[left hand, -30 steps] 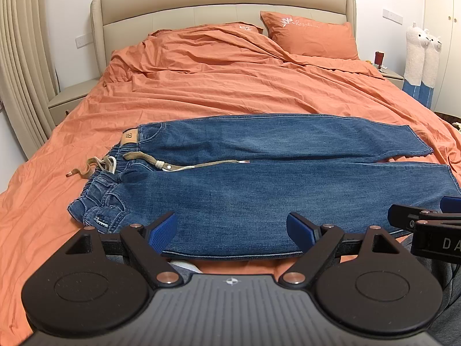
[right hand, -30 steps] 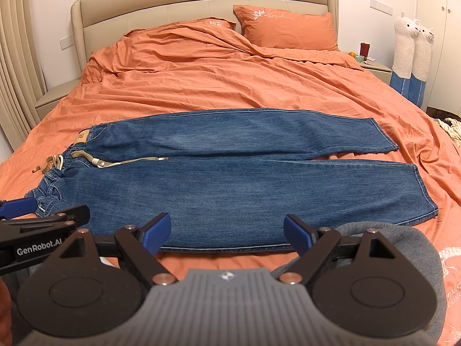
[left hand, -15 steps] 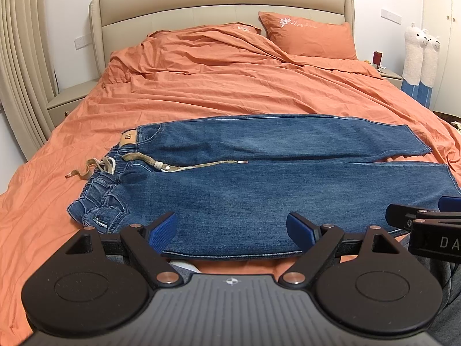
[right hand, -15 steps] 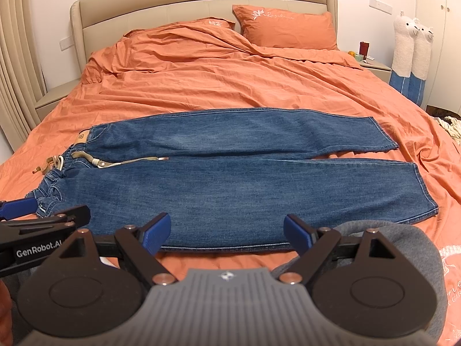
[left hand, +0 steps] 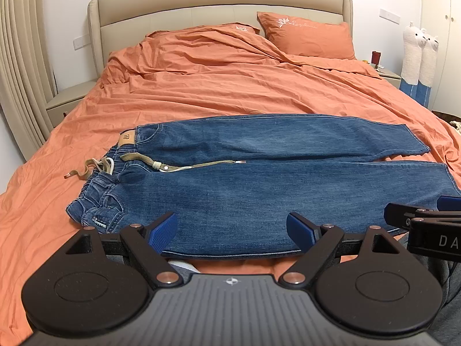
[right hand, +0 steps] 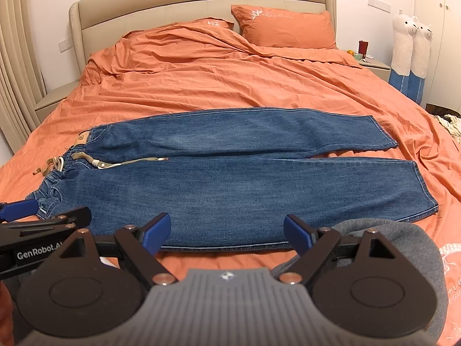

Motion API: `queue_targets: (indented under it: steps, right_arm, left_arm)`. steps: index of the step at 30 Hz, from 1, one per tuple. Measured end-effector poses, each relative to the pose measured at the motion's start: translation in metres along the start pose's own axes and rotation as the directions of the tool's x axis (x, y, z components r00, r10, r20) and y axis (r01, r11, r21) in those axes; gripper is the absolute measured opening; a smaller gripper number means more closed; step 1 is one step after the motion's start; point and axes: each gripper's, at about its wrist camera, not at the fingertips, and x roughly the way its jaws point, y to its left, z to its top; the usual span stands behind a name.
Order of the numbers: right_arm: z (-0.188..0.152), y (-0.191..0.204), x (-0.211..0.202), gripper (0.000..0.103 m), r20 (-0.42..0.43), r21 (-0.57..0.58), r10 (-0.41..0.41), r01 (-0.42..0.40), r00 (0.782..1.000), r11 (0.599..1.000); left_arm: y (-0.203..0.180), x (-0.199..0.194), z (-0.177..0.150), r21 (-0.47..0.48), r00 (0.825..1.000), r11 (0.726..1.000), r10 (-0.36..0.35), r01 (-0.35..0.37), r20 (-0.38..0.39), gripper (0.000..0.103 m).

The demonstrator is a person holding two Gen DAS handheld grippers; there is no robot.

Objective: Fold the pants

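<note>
Blue jeans (left hand: 259,184) lie flat across the orange bed, waistband at the left, both legs stretched to the right, a tan drawstring (left hand: 198,165) trailing over the crotch. They show the same way in the right wrist view (right hand: 230,184). My left gripper (left hand: 232,232) is open and empty, hovering just before the near edge of the jeans. My right gripper (right hand: 227,232) is open and empty, also at the near edge, further right. Each gripper's tip shows in the other's view: the right one (left hand: 426,219), the left one (right hand: 43,216).
The bed has an orange duvet (left hand: 230,86), two pillows (left hand: 308,37) and a beige headboard (left hand: 219,3). Nightstands stand left (left hand: 69,101) and right (right hand: 374,65). Two plush alpacas (right hand: 409,52) lean at the right wall. Grey cloth (right hand: 403,245) lies near the right gripper.
</note>
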Motion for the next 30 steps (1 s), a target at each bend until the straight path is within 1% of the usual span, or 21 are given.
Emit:
queue_targets:
  steps: [12, 14, 18, 20, 22, 23, 25, 27, 30]
  right_arm:
    - [-0.001, -0.001, 0.001, 0.082, -0.001, 0.003, -0.001, 0.001, 1.0, 1.0]
    - [-0.001, -0.002, 0.003, 0.082, -0.005, -0.002, 0.0, 0.0, 1.0, 1.0]
    - [0.001, -0.003, 0.01, 0.082, -0.003, -0.015, 0.016, -0.016, 1.0, 1.0]
    - [0.003, -0.006, 0.016, 0.082, 0.017, -0.021, 0.054, -0.053, 0.998, 0.998]
    - [0.004, -0.012, 0.024, 0.082, 0.047, -0.026, 0.104, -0.103, 0.994, 0.994]
    - [0.006, -0.014, 0.029, 0.082, 0.054, -0.028, 0.119, -0.117, 0.991, 0.993]
    - [0.011, -0.018, 0.044, 0.082, 0.06, -0.038, 0.147, -0.144, 0.987, 0.989]
    - [0.015, -0.023, 0.062, 0.082, 0.063, -0.05, 0.179, -0.176, 0.982, 0.983]
    - [0.023, -0.029, 0.099, 0.082, 0.038, -0.039, 0.207, -0.206, 0.978, 0.978]
  left_arm:
    - [-0.001, 0.0, 0.0, 0.001, 1.0, 1.0, -0.003, 0.003, -0.001, 0.1]
    - [-0.002, 0.002, 0.001, 0.003, 1.0, 1.0, -0.007, 0.007, -0.002, 0.097]
    - [0.009, 0.012, 0.005, 0.001, 1.0, 1.0, -0.018, 0.018, -0.014, 0.084]
    - [0.021, 0.019, 0.008, -0.01, 1.0, 1.0, -0.016, 0.016, -0.022, 0.078]
    - [0.037, 0.028, 0.014, -0.014, 0.999, 1.0, -0.011, 0.01, -0.033, 0.068]
    - [0.046, 0.032, 0.017, -0.016, 0.999, 1.0, -0.008, 0.007, -0.037, 0.065]
    - [0.063, 0.042, 0.025, -0.022, 0.999, 1.0, -0.014, 0.013, -0.045, 0.056]
    - [0.084, 0.053, 0.035, -0.044, 0.998, 0.999, -0.029, 0.027, -0.056, 0.052]
    - [0.12, 0.075, 0.051, -0.079, 0.997, 0.996, -0.048, 0.043, -0.064, 0.052]
